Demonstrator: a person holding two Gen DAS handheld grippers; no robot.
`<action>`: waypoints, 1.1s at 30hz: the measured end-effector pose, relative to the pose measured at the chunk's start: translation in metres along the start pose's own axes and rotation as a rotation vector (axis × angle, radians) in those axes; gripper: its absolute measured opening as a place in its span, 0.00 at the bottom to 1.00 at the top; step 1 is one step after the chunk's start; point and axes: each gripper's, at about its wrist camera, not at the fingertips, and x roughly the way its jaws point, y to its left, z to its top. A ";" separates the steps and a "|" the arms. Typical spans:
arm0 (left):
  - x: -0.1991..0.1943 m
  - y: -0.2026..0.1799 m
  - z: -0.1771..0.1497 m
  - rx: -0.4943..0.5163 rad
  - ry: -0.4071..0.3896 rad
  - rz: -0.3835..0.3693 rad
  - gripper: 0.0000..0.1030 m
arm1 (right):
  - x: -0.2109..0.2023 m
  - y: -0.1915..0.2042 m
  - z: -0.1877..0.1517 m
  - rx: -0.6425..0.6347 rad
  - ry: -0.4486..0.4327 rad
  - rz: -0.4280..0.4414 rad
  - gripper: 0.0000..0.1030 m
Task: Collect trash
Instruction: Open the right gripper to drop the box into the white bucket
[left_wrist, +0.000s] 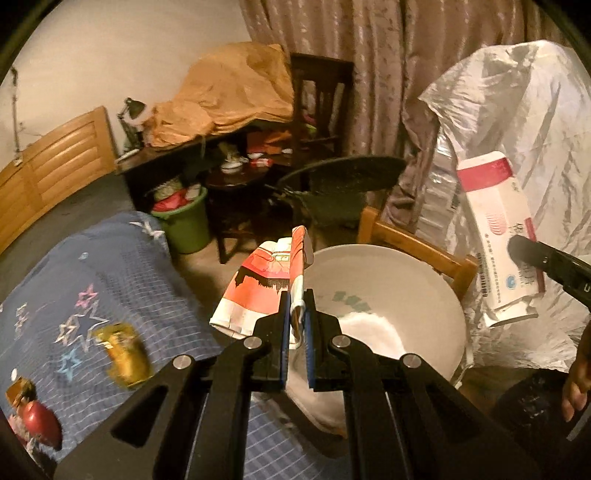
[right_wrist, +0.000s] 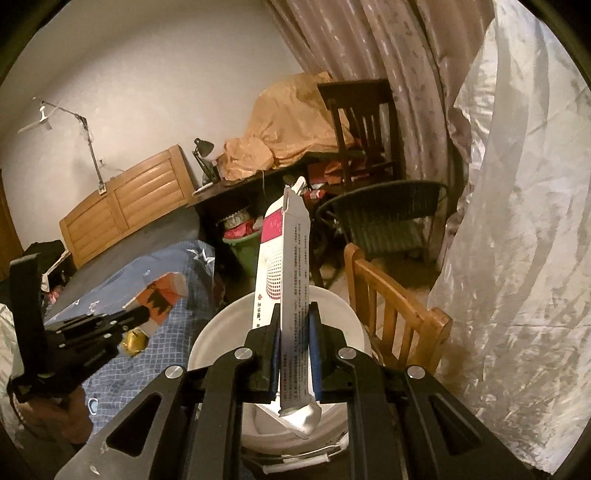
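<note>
Both tongs were loaded over the white bucket (right_wrist: 354, 314), the trash container by the bed. The right tongs (right_wrist: 293, 345) were clamped on a flattened white-and-magenta carton (right_wrist: 282, 266), its long axis running straight out along the fingers and tipped upward, its near end hanging over the bucket's mouth. The left tongs (left_wrist: 297, 314) were closed edge-on upon a red-and-white carton (left_wrist: 258, 291), which lay out past the bucket's left rim, above the blue star-patterned bedspread (left_wrist: 92, 280). Judged from this, the right hand was the nearer to a drop; the left needed to carry rightward first. A yellow wrapper (left_wrist: 123, 354) lay on the bedspread, not yet collected.
</note>
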 end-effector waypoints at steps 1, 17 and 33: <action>0.006 -0.004 0.003 0.004 0.007 -0.023 0.06 | 0.004 -0.003 0.001 0.007 0.009 0.002 0.14; 0.074 -0.017 0.012 0.003 0.150 -0.143 0.44 | 0.064 0.008 0.004 -0.008 0.119 -0.006 0.21; 0.030 0.039 -0.018 -0.119 0.058 0.004 0.68 | 0.064 0.029 -0.009 -0.001 0.070 0.018 0.41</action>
